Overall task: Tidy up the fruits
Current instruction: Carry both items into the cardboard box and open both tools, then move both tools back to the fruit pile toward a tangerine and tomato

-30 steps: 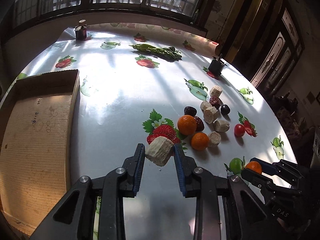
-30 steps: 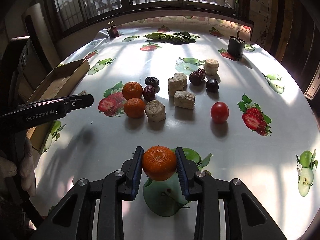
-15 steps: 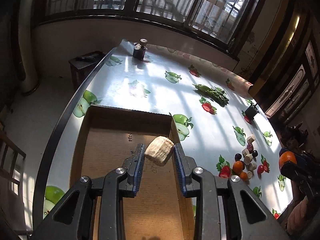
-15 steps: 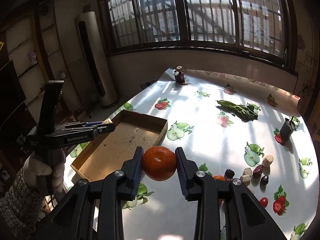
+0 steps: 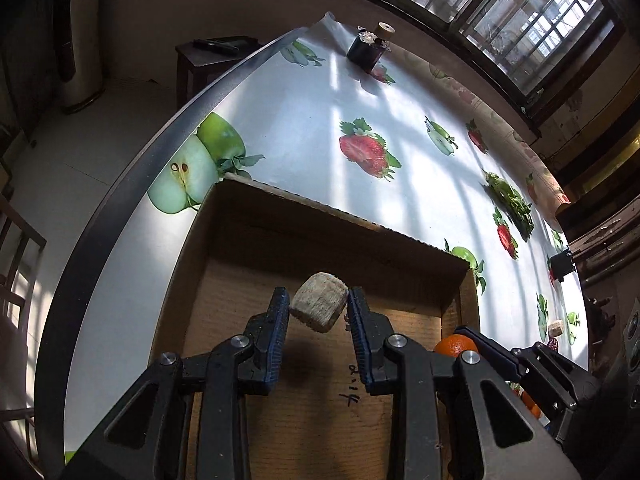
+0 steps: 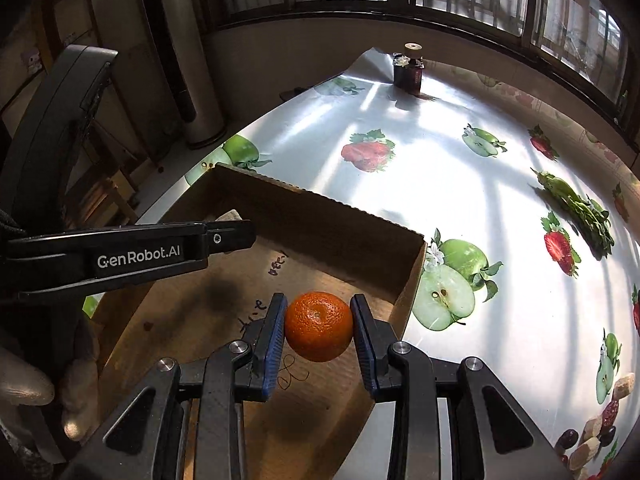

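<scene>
My left gripper (image 5: 319,320) is shut on a pale fibrous cane chunk (image 5: 319,302) and holds it above the floor of the shallow cardboard box (image 5: 320,216). My right gripper (image 6: 319,326) is shut on an orange mandarin (image 6: 319,325) and holds it over the right part of the same box (image 6: 316,202). The right gripper with the mandarin (image 5: 456,345) shows at the box's right wall in the left wrist view. The left gripper (image 6: 224,236) crosses the box from the left in the right wrist view. Remaining fruits and chunks (image 6: 592,436) lie at the far right of the table.
The round table (image 6: 460,184) has a glossy fruit-print cloth. A dark bottle (image 6: 410,68) stands at its far edge and a bundle of greens (image 6: 576,204) lies to the right. A small dark pot (image 5: 562,265) stands near the right edge. The table edge drops off left of the box.
Both grippers have moved lower and closer over the box, still holding the cane chunk and the mandarin. The right gripper now hangs over the box instead of beside it.
</scene>
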`<state>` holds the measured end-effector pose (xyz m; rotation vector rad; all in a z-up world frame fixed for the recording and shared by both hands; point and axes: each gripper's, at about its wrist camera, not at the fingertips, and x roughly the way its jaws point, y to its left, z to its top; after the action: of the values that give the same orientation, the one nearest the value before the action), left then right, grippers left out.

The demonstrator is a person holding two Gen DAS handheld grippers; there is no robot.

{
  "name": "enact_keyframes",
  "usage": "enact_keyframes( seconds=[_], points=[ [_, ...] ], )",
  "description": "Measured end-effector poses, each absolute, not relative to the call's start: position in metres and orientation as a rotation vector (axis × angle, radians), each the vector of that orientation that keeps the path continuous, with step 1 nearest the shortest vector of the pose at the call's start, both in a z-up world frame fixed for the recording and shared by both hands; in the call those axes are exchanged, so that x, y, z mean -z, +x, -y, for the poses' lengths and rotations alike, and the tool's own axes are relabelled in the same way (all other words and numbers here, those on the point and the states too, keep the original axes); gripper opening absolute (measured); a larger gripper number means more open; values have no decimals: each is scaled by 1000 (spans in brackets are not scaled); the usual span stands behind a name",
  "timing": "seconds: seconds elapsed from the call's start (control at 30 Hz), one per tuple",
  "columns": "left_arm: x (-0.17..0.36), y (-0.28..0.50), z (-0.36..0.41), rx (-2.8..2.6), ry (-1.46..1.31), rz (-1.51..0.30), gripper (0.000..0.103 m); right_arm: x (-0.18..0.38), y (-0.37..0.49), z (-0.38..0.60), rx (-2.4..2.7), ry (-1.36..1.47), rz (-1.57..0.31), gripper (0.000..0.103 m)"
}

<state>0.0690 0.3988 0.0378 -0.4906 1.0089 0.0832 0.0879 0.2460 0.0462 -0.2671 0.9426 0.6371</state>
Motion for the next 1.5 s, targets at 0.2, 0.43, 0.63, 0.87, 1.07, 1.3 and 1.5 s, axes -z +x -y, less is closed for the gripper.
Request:
enact_keyframes(
  seconds=[0.2,0.43,0.63,0.87,1.07,1.3,1.5],
  points=[
    [-31,69,-406,-100,-531,-1015,43,-33,102,-256,-619,-274,-952,35],
    [-46,48,-396,-127,-546,-945,52,-51,93,-244,-608,-260,-897,38],
    [-35,30,-366,-113,-544,-933,58,-83,65,-188,-582,-207,-836,45],
    [-28,10,-344,-117,-472,-947,58,-108,28,-86,-491,-140,-788,49],
    [-41,-9,-336,-90,-442,-900,58,-123,5,29,-372,31,-764,56],
    [-112,-32,-277,-43,-289,-747,65,-112,-3,133,-191,121,-757,63],
    [-109,-23,-193,135,-260,-781,75,-68,5,165,-141,165,-842,63]
  ],
)
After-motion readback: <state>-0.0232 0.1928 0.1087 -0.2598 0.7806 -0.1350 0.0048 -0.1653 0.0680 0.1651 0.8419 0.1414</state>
